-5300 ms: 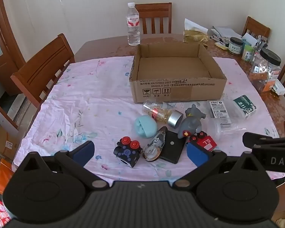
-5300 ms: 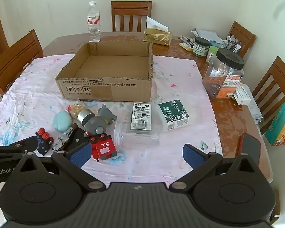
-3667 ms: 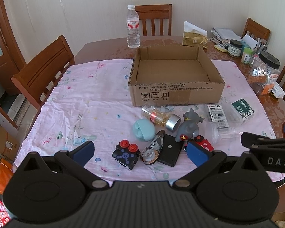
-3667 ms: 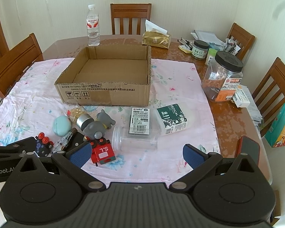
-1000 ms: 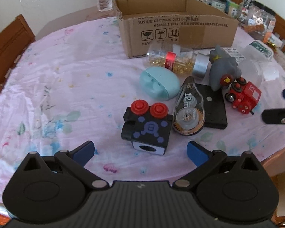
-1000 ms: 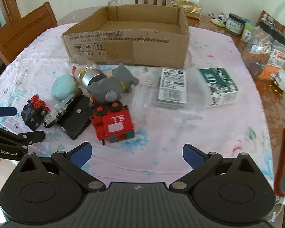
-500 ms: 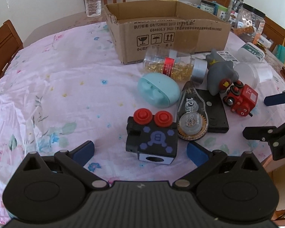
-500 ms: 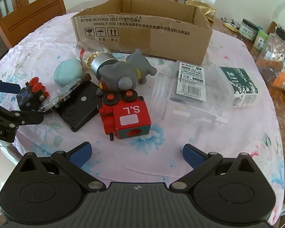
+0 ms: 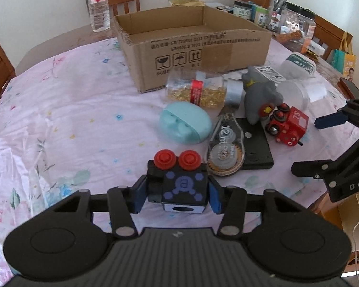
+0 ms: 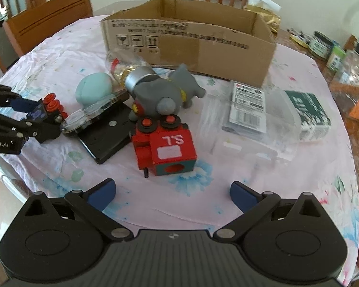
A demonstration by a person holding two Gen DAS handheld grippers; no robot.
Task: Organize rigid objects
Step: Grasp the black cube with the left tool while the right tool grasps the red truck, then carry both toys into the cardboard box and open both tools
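My left gripper (image 9: pixel 178 195) is shut on a black toy block with two red knobs (image 9: pixel 178 179), its blue pads against both sides; the block rests on the pink cloth. It also shows in the right wrist view (image 10: pixel 46 110). My right gripper (image 10: pixel 172 192) is open and empty, just in front of a red toy engine marked S.L (image 10: pixel 166 147). Behind lie a grey elephant toy (image 10: pixel 162 95), a black flat case (image 10: pixel 107 130), a correction tape (image 9: pixel 223 147), a teal oval case (image 9: pixel 185 122) and a pill bottle (image 9: pixel 198 92). An open cardboard box (image 9: pixel 196 45) stands behind them.
Clear plastic containers, a barcode pack (image 10: pixel 247 106) and a green box (image 10: pixel 310 110) lie at the right. A water bottle (image 9: pixel 98 4), jars (image 9: pixel 296 28) and wooden chairs stand around the table. The table edge is close below both grippers.
My left gripper has moved in and closed on the black toy block. My right gripper has come lower and closer to the red toy engine, still open.
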